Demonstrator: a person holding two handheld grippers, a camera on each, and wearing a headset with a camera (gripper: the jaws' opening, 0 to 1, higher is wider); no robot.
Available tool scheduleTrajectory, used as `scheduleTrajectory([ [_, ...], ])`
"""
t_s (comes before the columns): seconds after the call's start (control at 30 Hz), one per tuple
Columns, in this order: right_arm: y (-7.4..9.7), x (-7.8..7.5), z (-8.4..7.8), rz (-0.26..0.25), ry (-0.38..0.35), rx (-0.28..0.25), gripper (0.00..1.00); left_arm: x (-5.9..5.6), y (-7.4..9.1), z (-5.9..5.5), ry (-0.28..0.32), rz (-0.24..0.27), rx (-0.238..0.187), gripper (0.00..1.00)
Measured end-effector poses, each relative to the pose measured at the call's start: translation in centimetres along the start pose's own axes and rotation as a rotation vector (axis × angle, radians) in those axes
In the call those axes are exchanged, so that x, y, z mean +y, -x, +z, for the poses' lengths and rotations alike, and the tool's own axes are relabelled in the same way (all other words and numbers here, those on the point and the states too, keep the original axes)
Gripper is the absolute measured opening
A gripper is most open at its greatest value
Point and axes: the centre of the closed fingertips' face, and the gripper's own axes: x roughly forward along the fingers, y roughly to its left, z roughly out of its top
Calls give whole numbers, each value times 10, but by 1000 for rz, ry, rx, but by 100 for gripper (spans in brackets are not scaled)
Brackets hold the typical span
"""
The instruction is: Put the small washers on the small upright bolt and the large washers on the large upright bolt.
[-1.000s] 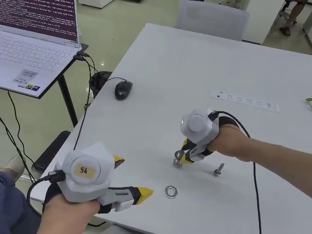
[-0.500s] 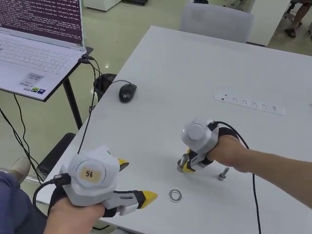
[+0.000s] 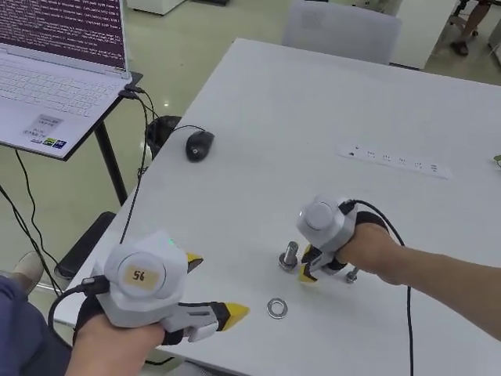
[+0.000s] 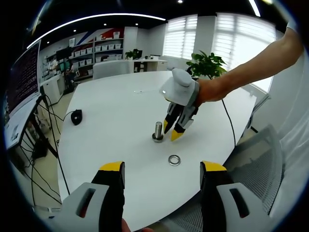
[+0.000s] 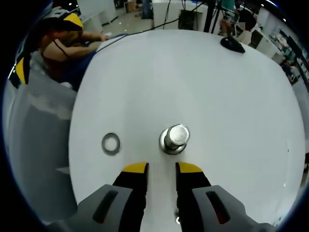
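The large upright bolt (image 3: pixel 290 255) stands on the white table (image 3: pixel 313 117), and it also shows in the right gripper view (image 5: pixel 174 138). My right gripper (image 3: pixel 307 266) sits just to the bolt's right, jaws a little apart with nothing between them (image 5: pixel 161 168). A loose washer (image 3: pixel 275 307) lies flat in front of the bolt, and my left gripper (image 4: pixel 162 166) looks straight at this washer (image 4: pixel 174 160). My left gripper (image 3: pixel 213 286) hovers wide open at the table's near left corner. The small bolt (image 3: pixel 352 275) peeks out from behind the right hand.
A black mouse (image 3: pixel 198 144) lies at the table's left edge. A white power strip (image 3: pixel 395 162) lies further back on the right. An open laptop (image 3: pixel 55 70) sits on a stand left of the table, with cables hanging below. A grey chair (image 3: pixel 340 31) stands at the far side.
My right gripper has drawn back from the large bolt, which now stands free to its left. The left gripper has hardly moved.
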Motion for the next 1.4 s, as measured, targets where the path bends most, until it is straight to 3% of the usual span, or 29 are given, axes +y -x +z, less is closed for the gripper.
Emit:
scheduleTrajectory([
  [0.23, -5, 25, -17, 20, 9, 23, 24, -2, -2, 1, -6, -6, -1, 62],
  [0.27, -4, 25, -14, 6, 34, -1, 24, -3, -3, 1, -6, -7, -1, 62],
  [0.37, -4, 36, -12, 22, 23, -10, 24, -4, -4, 2, -9, -12, -3, 62],
  [0.5, -9, 59, 1, 66, 98, -62, 26, -7, -5, 4, -14, -16, -4, 62],
  [0.67, -15, 76, 17, 91, 131, -110, 29, -7, -5, 4, -15, -17, -4, 62],
  [0.87, -19, 79, 24, 90, 294, -76, 28, -6, -3, 3, -15, -12, -2, 62],
  [1.2, -17, 80, 18, 175, 538, -10, 29, -6, -1, 2, -15, -10, -4, 62],
  [1.4, -18, 81, 20, 196, 680, 36, 28, -5, 1, 1, -12, -5, 0, 62],
])
